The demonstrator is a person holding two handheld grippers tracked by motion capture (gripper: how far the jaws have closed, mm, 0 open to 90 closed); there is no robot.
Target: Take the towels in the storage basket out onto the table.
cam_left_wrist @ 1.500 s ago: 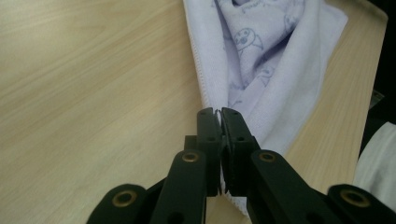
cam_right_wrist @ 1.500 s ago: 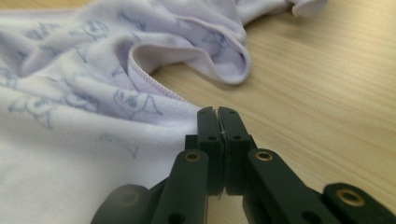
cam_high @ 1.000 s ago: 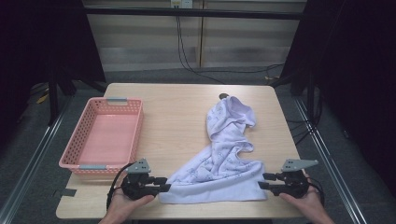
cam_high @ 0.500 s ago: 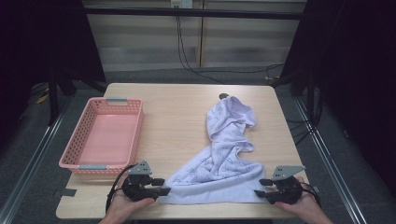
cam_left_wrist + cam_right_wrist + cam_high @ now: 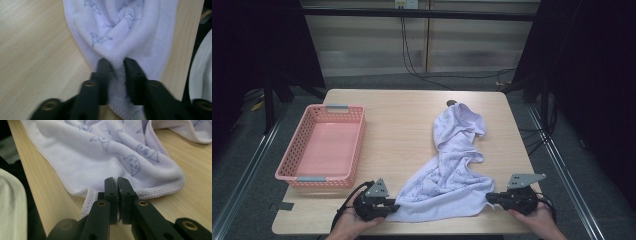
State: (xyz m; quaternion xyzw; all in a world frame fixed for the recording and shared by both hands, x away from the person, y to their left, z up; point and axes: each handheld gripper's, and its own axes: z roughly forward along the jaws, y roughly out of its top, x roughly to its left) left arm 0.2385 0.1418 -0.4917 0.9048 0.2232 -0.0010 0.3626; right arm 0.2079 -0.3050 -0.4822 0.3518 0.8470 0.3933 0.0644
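1. Presently, the lilac towel (image 5: 451,165) lies crumpled on the table (image 5: 402,115), right of the pink basket (image 5: 322,147), reaching to the near edge.
2. Left gripper (image 5: 388,206): jaws have just closed, pinching the towel's near-left corner.
3. Right gripper (image 5: 491,198): jaws have just closed, clamping its near-right corner.

A lab recording bay: a lone wooden counter (image 5: 407,115) on grey carpet, fenced by black curtains (image 5: 592,75) left and right, cables (image 5: 412,60) trailing down the far panelled wall.
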